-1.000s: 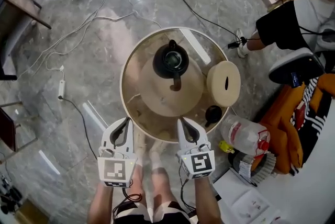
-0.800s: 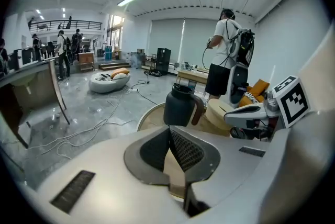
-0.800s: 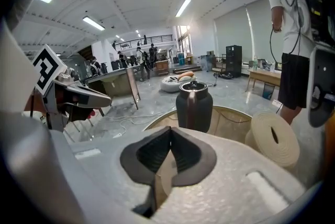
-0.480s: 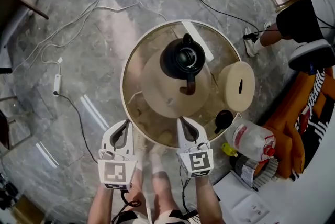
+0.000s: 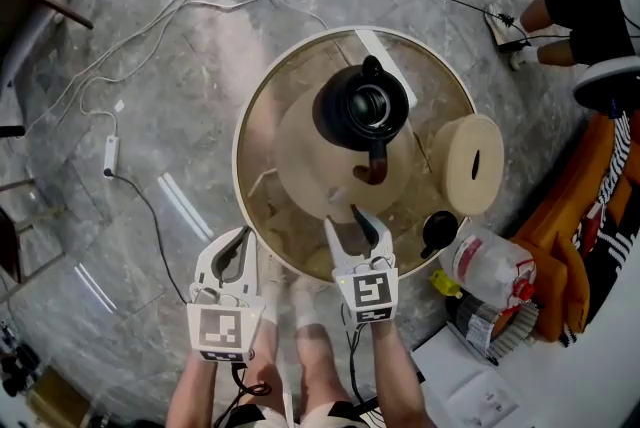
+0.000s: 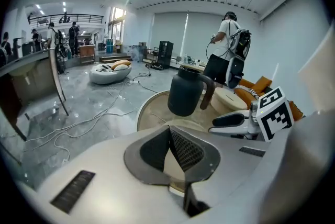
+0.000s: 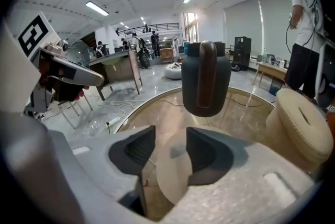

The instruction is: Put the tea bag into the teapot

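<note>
Right gripper (image 5: 343, 216) is pushing further in over the desk (image 5: 240, 166) than earlier, its empty jaws just opening to straddle what looks like the tea bag (image 7: 177, 151) lying before the open teapot (image 5: 365, 106), while left gripper (image 5: 240, 234) is waiting back, jaws closed, empty.

Head view hangs high, staring steeply down on the round table (image 5: 275, 81) and teapot (image 5: 365, 106). Both gripper views sit low at the near rim, looking across the top, the right one closest, teapot dead ahead. All three share teapot and table.
</note>
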A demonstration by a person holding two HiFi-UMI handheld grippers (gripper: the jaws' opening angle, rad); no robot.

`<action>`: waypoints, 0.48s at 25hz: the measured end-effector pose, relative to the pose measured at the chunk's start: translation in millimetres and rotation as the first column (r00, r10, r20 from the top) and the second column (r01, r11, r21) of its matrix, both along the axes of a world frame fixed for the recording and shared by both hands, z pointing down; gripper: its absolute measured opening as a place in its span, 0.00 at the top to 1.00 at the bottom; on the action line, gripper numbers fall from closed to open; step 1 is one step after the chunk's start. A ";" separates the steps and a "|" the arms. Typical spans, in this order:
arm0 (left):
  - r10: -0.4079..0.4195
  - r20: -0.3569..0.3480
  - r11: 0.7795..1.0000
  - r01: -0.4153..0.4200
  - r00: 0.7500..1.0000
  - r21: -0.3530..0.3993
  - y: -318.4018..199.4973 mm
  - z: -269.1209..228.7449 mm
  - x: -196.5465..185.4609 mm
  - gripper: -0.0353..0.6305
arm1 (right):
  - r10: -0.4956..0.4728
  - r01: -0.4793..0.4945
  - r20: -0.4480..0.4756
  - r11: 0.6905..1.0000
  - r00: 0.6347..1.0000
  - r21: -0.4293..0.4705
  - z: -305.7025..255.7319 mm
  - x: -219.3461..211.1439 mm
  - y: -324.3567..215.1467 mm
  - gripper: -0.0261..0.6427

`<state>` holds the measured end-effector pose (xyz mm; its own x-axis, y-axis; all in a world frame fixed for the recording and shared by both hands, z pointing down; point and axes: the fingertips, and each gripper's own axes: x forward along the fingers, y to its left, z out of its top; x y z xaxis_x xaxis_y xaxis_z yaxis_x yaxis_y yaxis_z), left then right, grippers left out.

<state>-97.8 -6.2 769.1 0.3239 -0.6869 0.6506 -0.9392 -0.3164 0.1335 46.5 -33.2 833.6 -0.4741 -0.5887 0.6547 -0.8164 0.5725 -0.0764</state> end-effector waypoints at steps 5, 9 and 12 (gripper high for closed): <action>-0.010 -0.021 1.000 0.010 1.000 -0.019 -5.1 5.0 7.8 0.92 | 0.020 -0.021 -0.009 0.999 1.000 -0.043 25.3 3.7 -6.8 0.57; 0.022 -0.003 1.000 -0.022 1.000 -0.015 -7.5 12.9 9.6 0.92 | 0.024 -0.025 -0.010 0.998 1.000 -0.064 40.8 4.3 -10.9 0.56; 0.019 0.002 1.000 -0.019 1.000 -0.024 -8.2 15.5 9.6 0.92 | 0.014 -0.015 -0.010 0.997 1.000 -0.080 51.6 2.8 -13.3 0.56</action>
<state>-88.2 -14.4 784.6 0.3353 -0.6648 0.6676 -0.9334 -0.3306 0.1395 49.3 -46.5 885.3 -0.4592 -0.5410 0.7046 -0.8256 0.5528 -0.1136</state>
